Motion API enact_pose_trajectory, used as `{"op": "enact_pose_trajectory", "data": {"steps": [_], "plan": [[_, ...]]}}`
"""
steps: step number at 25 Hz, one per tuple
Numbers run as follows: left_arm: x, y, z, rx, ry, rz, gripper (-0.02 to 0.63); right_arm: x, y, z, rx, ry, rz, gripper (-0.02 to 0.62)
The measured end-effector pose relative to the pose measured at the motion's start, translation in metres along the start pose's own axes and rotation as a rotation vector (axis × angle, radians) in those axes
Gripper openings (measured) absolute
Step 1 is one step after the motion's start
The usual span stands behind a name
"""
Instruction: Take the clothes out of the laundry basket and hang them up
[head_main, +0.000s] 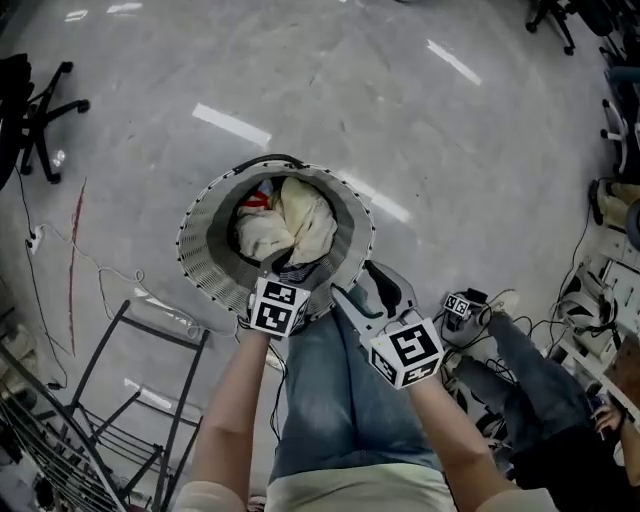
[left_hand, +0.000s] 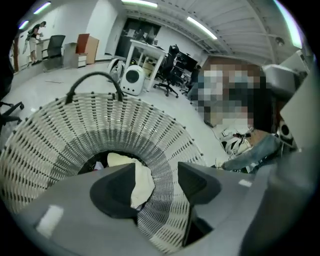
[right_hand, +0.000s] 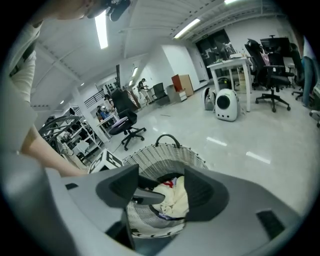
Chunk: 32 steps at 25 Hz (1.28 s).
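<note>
The laundry basket (head_main: 205, 255) holds cream clothes (head_main: 292, 222), with red cloth (head_main: 258, 199) at 11 o'clock. The left gripper (left_hand: 155, 172) and right gripper (right_hand: 161, 182) gape wide and empty by its 6 o'clock rim.

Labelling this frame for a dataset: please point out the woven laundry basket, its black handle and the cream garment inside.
White woven laundry basket (head_main: 205, 238): head view, left wall.
Black arched basket handle (left_hand: 97, 74): left gripper view, top of arch.
Crumpled cream garment (head_main: 298, 215): head view, middle of the fabric.
</note>
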<state>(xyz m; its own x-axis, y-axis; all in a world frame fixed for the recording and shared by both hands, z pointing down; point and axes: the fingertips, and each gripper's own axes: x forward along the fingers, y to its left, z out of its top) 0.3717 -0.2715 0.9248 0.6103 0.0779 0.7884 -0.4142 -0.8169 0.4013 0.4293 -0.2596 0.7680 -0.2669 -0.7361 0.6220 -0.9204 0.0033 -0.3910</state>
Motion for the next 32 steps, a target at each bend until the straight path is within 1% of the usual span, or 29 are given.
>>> {"op": "enact_pose_trajectory", "data": {"steps": [4,7,9,11,14,17,18,19,20,21,22,25,29,32], "plan": [[0.061,0.013,-0.024,0.051,0.073,-0.009,0.276,0.016,-0.026,-0.012,0.007,-0.023,0.010,0.273],[0.105,0.023,-0.044,0.070,0.136,-0.012,0.294,0.027,-0.042,-0.015,0.001,-0.056,0.002,0.273],[0.131,0.032,-0.059,0.063,0.178,-0.003,0.311,0.034,-0.050,-0.019,-0.007,-0.068,0.001,0.273],[0.154,0.040,-0.075,0.039,0.209,0.004,0.329,0.041,-0.055,-0.025,-0.010,-0.077,0.009,0.273],[0.179,0.052,-0.097,-0.002,0.225,0.011,0.345,0.049,-0.056,-0.032,-0.017,-0.092,0.033,0.273],[0.198,0.059,-0.122,0.011,0.256,0.023,0.342,0.050,-0.058,-0.034,-0.014,-0.105,0.043,0.271],[0.202,0.062,-0.129,0.018,0.267,0.034,0.314,0.050,-0.059,-0.034,-0.008,-0.110,0.042,0.270],[0.202,0.063,-0.132,0.012,0.274,0.048,0.219,0.049,-0.060,-0.034,-0.001,-0.114,0.040,0.270],[0.199,0.065,-0.132,-0.007,0.275,0.062,0.097,0.049,-0.060,-0.034,0.005,-0.116,0.037,0.270],[0.195,0.065,-0.129,-0.037,0.268,0.071,0.043,0.048,-0.060,-0.034,0.010,-0.115,0.033,0.268],[0.190,0.064,-0.123,-0.070,0.253,0.075,0.033,0.047,-0.059,-0.034,0.013,-0.110,0.030,0.268],[0.160,0.057,-0.094,-0.147,0.183,0.076,0.026,0.039,-0.051,-0.032,0.023,-0.086,0.027,0.267],[0.098,0.051,-0.047,-0.209,0.062,0.087,0.025,0.022,-0.030,-0.019,0.039,-0.065,0.020,0.267],[0.042,0.040,-0.012,-0.324,-0.055,0.065,0.025,0.005,-0.012,-0.003,0.024,-0.046,0.021,0.267]]}}
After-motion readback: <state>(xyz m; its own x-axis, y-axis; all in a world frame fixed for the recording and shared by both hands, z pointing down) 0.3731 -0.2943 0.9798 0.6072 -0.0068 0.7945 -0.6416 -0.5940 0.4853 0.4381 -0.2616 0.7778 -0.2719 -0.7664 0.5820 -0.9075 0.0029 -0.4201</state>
